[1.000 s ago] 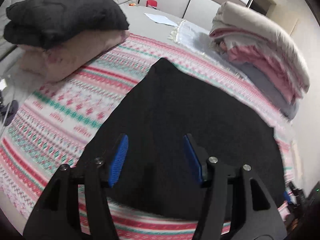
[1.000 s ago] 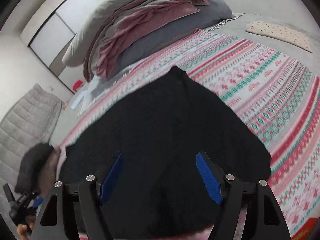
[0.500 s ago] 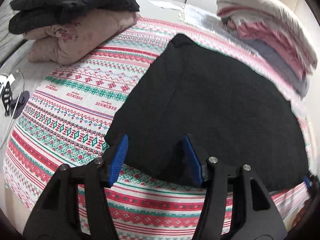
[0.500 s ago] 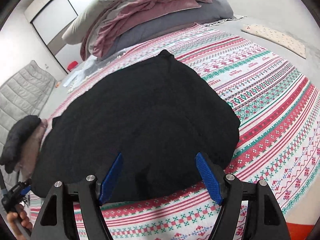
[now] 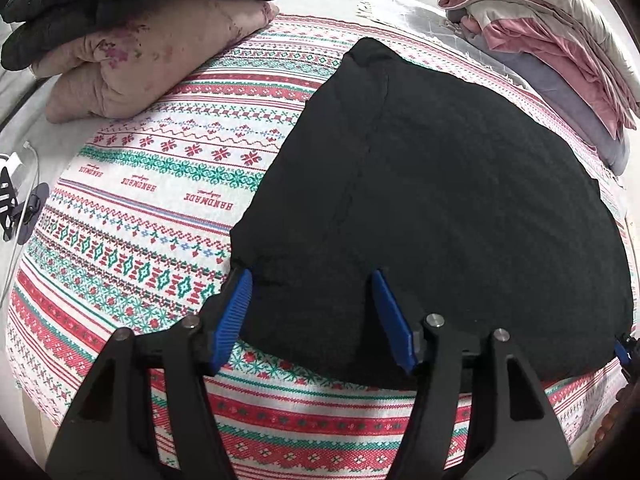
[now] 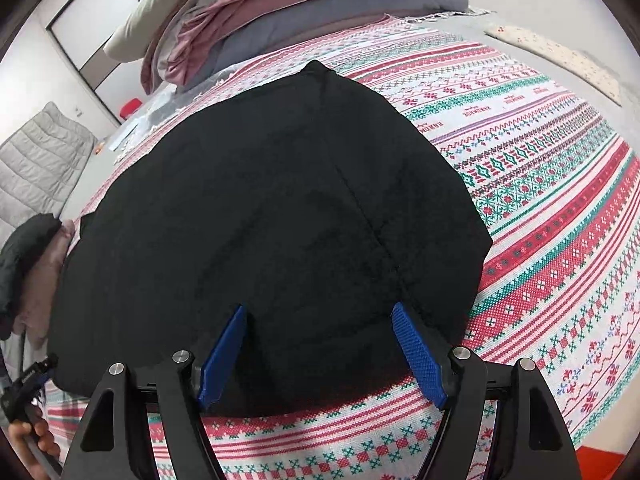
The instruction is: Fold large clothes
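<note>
A large black garment [image 5: 440,184] lies spread flat on a red, green and white patterned blanket [image 5: 160,184]; it also fills the middle of the right wrist view [image 6: 260,220]. My left gripper [image 5: 310,288] is open and empty, its blue pads hovering over the garment's near left corner. My right gripper [image 6: 318,326] is open and empty above the garment's near edge towards its right side. The right gripper's tip shows at the far right edge of the left wrist view [image 5: 624,350].
A black and pink stack of folded bedding [image 5: 132,28] lies at the far left. A pile of pink, grey and cream quilts [image 5: 552,32] lies at the far right. Cables and a charger [image 5: 20,200] lie off the blanket's left edge. A grey padded mat [image 6: 36,160] leans at the back.
Both grippers have pulled back and up from over the garment towards its near edge. More of the blanket shows in front. Both stay open.
</note>
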`<state>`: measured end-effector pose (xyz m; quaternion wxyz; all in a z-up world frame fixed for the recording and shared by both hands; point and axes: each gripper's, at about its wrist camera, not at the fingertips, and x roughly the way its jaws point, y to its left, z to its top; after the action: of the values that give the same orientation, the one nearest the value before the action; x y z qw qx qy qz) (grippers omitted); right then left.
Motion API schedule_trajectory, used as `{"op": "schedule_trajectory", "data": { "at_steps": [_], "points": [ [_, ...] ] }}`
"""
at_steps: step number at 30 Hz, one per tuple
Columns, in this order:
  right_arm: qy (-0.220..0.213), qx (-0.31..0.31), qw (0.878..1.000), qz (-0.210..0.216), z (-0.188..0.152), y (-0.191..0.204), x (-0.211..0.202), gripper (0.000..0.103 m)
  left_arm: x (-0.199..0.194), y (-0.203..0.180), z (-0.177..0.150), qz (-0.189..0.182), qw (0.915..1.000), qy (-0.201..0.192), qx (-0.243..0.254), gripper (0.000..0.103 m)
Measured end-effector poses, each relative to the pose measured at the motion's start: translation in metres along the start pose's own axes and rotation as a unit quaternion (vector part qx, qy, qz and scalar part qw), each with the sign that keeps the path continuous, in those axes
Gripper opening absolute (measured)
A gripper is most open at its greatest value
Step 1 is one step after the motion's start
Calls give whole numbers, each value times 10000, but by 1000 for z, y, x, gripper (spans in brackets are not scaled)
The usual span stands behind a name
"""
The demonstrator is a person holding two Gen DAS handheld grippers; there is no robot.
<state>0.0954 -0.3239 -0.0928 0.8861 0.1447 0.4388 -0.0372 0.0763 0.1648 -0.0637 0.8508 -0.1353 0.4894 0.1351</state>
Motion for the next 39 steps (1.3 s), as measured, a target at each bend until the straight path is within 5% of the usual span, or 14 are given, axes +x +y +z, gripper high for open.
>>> {"op": "schedule_trajectory", "data": {
  "at_steps": [4, 8, 14, 19, 26, 30, 34, 39],
  "points": [
    [-400, 151, 9991, 18, 1, 3, -23, 77, -23, -1, 2, 128, 9993, -266, -220, 64],
    [-1327, 968, 9846, 606, -1, -10, -65, 82, -55, -36, -8, -491, 9964, -658, 189, 64],
    [-1122, 1035, 9857, 717, -3, 12, -56, 83, -63, -156, -58, -941, 9727, -491, 2065, 64],
    [-1026, 1030, 9859, 825, -4, 27, -51, 83, -48, -213, -78, -732, 9616, -409, 2614, 64],
    [-536, 1092, 9909, 570, -1, 39, -21, 83, -16, -232, -87, -260, 9621, -225, 2704, 66],
    [-545, 1392, 9858, 759, 3, 33, -14, 83, -26, -219, -73, -594, 9672, -18, 2471, 66],
    [-804, 1572, 9807, 836, 8, 29, -17, 83, -43, -221, -46, -917, 9680, -259, 2323, 66],
    [-747, 1840, 9741, 1085, 18, 29, -5, 83, -23, -249, -7, -844, 9683, -122, 2348, 66]
  ]
}}
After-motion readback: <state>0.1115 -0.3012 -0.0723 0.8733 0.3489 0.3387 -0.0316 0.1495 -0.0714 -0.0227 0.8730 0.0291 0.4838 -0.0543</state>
